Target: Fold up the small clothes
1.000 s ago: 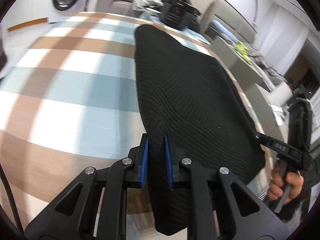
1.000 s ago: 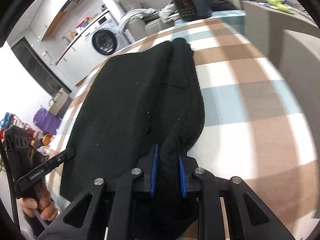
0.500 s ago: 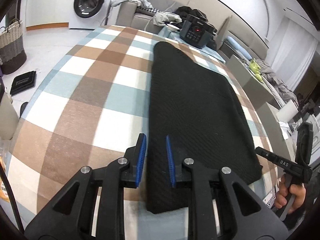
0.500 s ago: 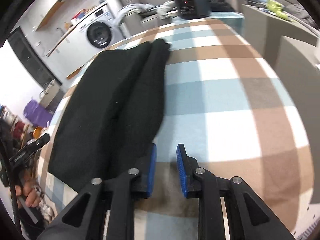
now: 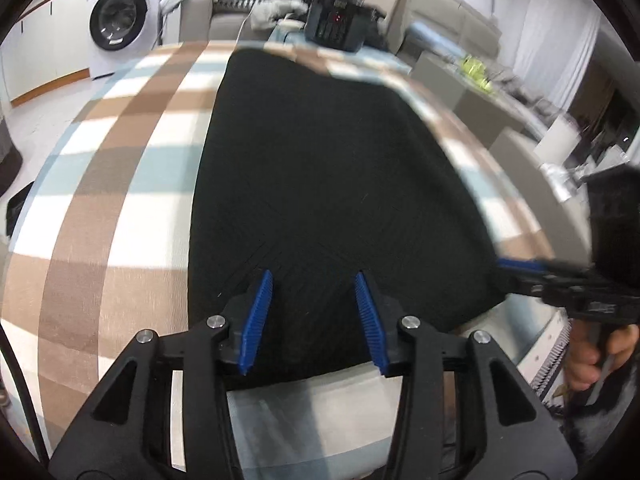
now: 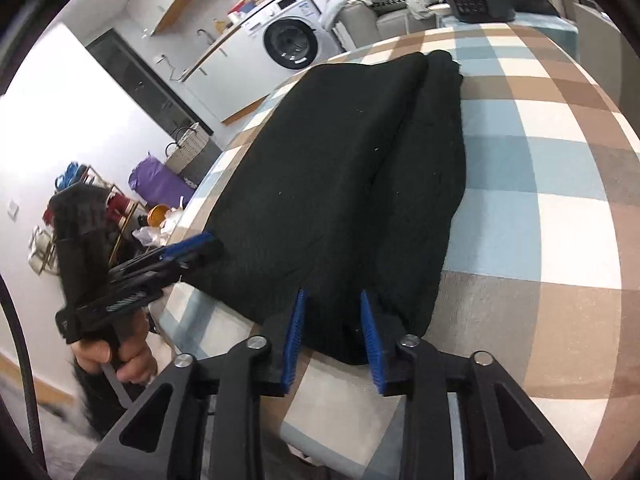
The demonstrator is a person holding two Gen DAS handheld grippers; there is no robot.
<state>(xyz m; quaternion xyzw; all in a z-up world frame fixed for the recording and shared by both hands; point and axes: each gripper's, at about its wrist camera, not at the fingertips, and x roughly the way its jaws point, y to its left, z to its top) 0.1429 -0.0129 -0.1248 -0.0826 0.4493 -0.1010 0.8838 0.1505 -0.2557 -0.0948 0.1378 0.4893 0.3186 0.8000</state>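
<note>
Now that we have let go of the near hem, the left wrist view shows our left gripper point(image 5: 310, 320) with its blue fingers point(image 5: 256, 320) set moderately apart, having just been opening; a second ago they were pinched close on the cloth, and now they only straddle it, with the black knit garment point(image 5: 320, 168) between them but neither pad pressing on it. The garment lies flat as a long folded strip running from the near edge of the checked table point(image 5: 120, 184) toward its far edge, its near end just short of that near edge. At the right of this view the right gripper point(image 5: 520, 270) reaches in at the garment's near right corner, held by a hand point(image 5: 592, 356). In the right wrist view that gripper point(image 6: 332, 340) has likewise just been opening, its fingers point(image 6: 370, 340) parted around the thicker right-hand fold without clamping it, whereas a second ago they were gripping it. We judge that this fold is laid down and released, and that the strip could next be folded across its length. As for containers, a woven basket point(image 6: 192, 148) stands on the floor well beyond the table's left edge; we cannot tell what is in it. Nothing on the table holds anything.
</note>
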